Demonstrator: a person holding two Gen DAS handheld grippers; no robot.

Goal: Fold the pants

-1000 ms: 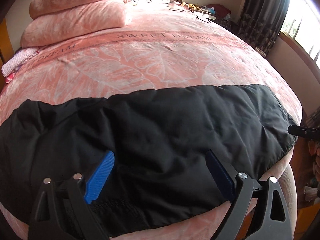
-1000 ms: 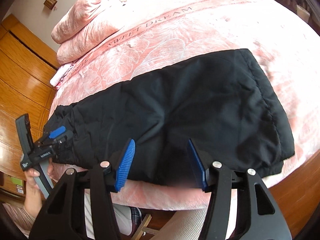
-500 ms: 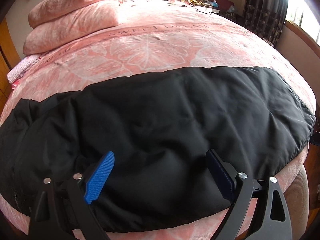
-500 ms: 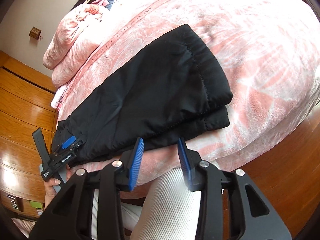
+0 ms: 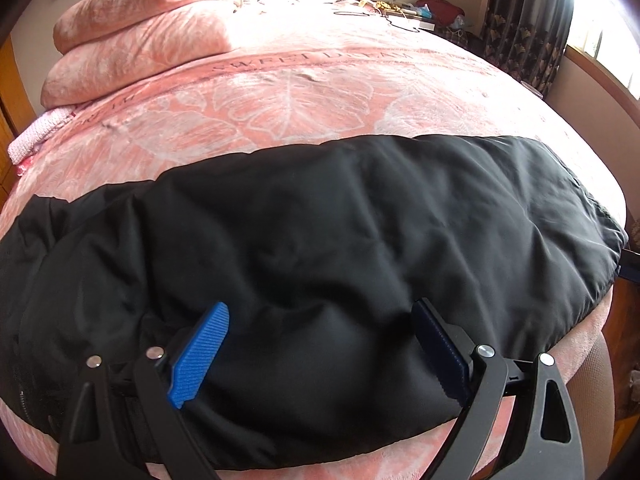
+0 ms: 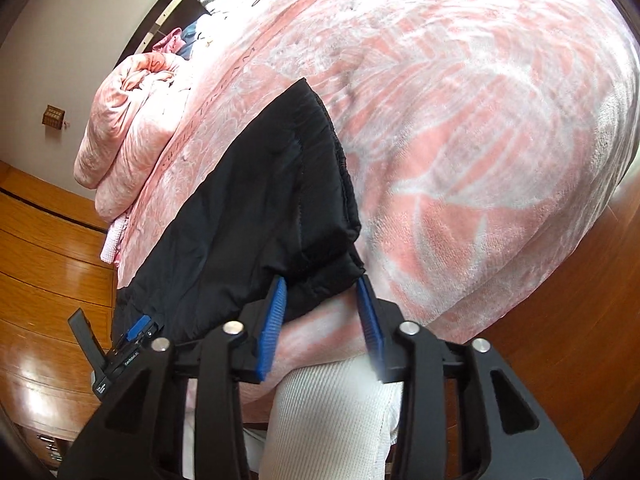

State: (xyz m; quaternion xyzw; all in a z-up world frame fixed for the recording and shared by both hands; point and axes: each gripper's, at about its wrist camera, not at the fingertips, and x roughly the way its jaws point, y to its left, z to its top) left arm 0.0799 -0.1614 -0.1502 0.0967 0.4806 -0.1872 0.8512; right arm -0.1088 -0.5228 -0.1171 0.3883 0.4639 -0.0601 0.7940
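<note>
Lengthwise, the black pants (image 5: 320, 248) lie along the pink bed's (image 5: 280, 100) near edge. Left gripper (image 5: 320, 354) gapes wide over them, gripping nothing. Right gripper (image 6: 322, 306) is closing around the hem corner (image 6: 320, 280); pad contact is unclear.

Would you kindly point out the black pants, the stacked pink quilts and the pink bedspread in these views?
black pants (image 5: 320, 240): left wrist view, middle of the spread fabric.
stacked pink quilts (image 5: 144, 40): left wrist view, front face of the pile.
pink bedspread (image 6: 480, 140): right wrist view, bare patterned surface.
</note>
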